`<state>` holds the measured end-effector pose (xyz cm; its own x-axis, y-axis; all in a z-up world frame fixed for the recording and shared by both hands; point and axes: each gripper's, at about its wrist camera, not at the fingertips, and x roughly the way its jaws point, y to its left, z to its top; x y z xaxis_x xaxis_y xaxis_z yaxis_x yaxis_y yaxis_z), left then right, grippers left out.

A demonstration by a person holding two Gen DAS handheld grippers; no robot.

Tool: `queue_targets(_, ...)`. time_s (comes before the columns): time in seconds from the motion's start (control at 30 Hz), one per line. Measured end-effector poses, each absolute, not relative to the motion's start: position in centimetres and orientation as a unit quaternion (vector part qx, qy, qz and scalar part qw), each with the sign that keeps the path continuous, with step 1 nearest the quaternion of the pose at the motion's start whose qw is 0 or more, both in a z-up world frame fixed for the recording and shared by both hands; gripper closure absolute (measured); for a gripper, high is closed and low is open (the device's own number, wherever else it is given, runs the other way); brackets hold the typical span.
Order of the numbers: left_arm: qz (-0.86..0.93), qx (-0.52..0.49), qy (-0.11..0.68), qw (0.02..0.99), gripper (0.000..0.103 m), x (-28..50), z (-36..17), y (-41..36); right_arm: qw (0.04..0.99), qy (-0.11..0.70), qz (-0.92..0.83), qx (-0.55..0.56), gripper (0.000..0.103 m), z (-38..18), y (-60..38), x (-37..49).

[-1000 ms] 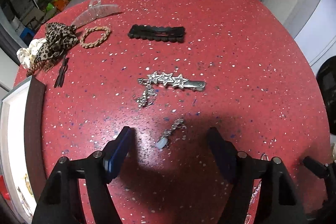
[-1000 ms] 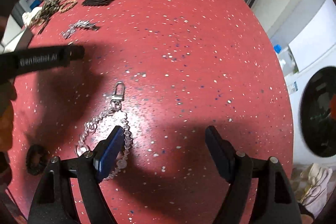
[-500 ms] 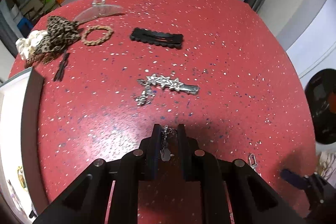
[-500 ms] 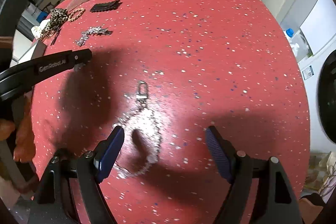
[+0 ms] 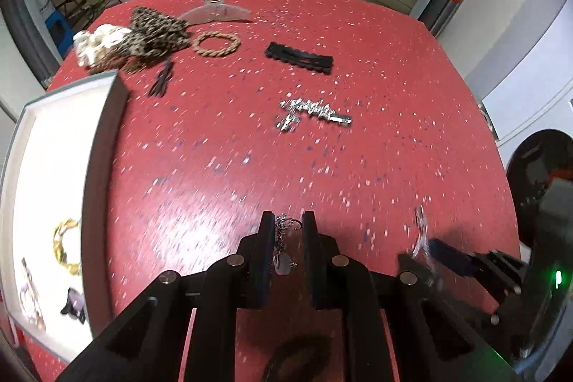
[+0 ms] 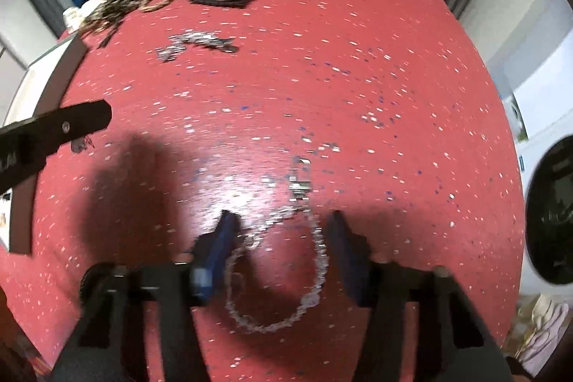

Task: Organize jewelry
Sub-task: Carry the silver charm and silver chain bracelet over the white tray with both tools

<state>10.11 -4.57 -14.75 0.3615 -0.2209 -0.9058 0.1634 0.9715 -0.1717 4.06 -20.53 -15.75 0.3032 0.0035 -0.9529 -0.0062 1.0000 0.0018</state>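
the left gripper [image 5: 285, 247] is pinched on a small silver earring [image 5: 283, 253], which sits between its two fingers above the red table [image 5: 222, 145] (its hook pokes out past the fingertips). the white tray [image 5: 107, 138] lies at the table's edge just left of this gripper, with a gold bracelet [image 5: 66, 246] inside it. well beyond the earring, toward the far side of the table, lie a silver hair clip [image 5: 315, 111], then a black hair clip [image 5: 299, 57] and a braided ring [image 5: 216, 43].

the right gripper [image 6: 283, 238] is spread apart, its fingers straddling a silver chain [image 6: 286, 274] that lies looped on the table; the chain's clasp [image 6: 301, 174] rests just beyond the fingertips. motion blur hides whether the pads touch it.
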Motion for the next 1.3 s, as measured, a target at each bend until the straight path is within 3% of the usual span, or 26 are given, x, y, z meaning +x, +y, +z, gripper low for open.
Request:
queue_targets(0.07, -0.116, -0.029, 0.553, 0.825, 0.086, 9.1, -14.4, -4.0, 0.805, 0.594, 0.005, 0.011, 0.089, -15.7, -20.7, 4.1)
queue_targets(0.1, -0.116, -0.030, 0.553, 0.824, 0.086, 8.6, -14.2, -3.7, 0.803, 0.595, 0.007, 0.028, 0.093, -15.7, -21.1, 4.1)
queue_targets(0.23, -0.117, -0.028, 0.556, 0.823, 0.086, 6.9, -13.7, -2.6, 0.795, 0.599, 0.024, 0.099, 0.093, -15.6, -22.7, 3.7)
queue_targets(0.27, -0.117, -0.028, 0.556, 0.822, 0.086, 6.6, -13.6, -2.4, 0.792, 0.599, 0.027, 0.117, 0.098, -15.4, -23.2, 3.6)
queue_targets(0.5, -0.109, -0.042, 0.555, 0.823, 0.086, 4.8, -12.8, -0.4, 0.783, 0.597, 0.031, 0.173, 0.098, -13.9, -24.6, 3.0)
queue_targets(1.3, -0.071, -0.087, 0.517, 0.849, 0.086, 1.9, -8.5, 7.4, 0.818, 0.548, 0.109, 0.140, 0.098, -5.0, -17.8, 4.1)
